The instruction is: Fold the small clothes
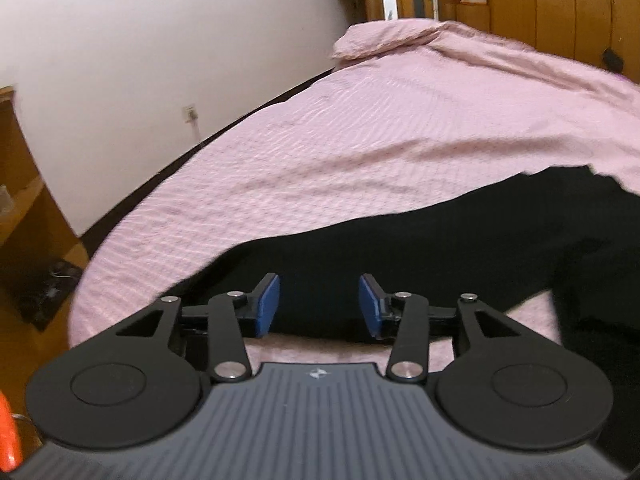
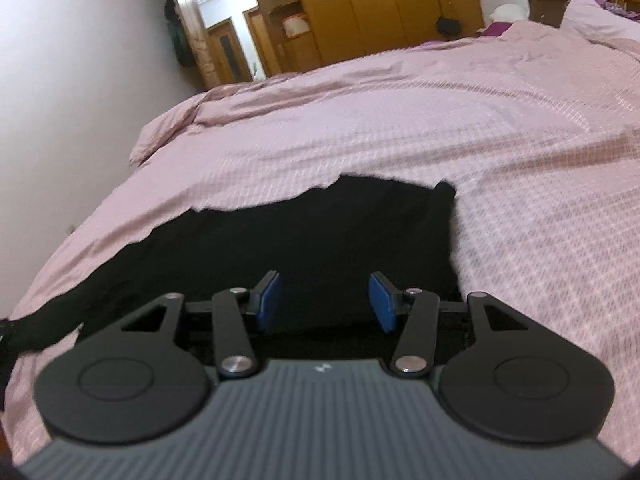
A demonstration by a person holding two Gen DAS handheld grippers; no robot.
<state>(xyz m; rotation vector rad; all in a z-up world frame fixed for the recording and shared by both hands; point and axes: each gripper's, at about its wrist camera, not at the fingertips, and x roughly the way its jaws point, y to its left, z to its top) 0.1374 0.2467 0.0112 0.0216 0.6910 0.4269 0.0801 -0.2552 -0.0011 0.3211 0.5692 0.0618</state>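
Note:
A black garment (image 1: 460, 240) lies spread flat on the pink bedspread (image 1: 360, 140). In the left wrist view it runs from the lower middle to the right edge. My left gripper (image 1: 319, 306) is open, its blue pads (image 1: 267, 306) just above the garment's near edge. In the right wrist view the same black garment (image 2: 312, 240) fills the middle, with a strip trailing to the lower left. My right gripper (image 2: 325, 306) is open over the garment's near part, pads (image 2: 383, 307) wide apart and holding nothing.
The pink bedspread (image 2: 460, 120) covers a large bed. A white wall (image 1: 160, 40) runs along the bed's left side. Wooden wardrobes (image 2: 380, 4) and a doorway (image 2: 224, 36) stand beyond the bed. A wooden shelf (image 1: 24, 184) stands at the left.

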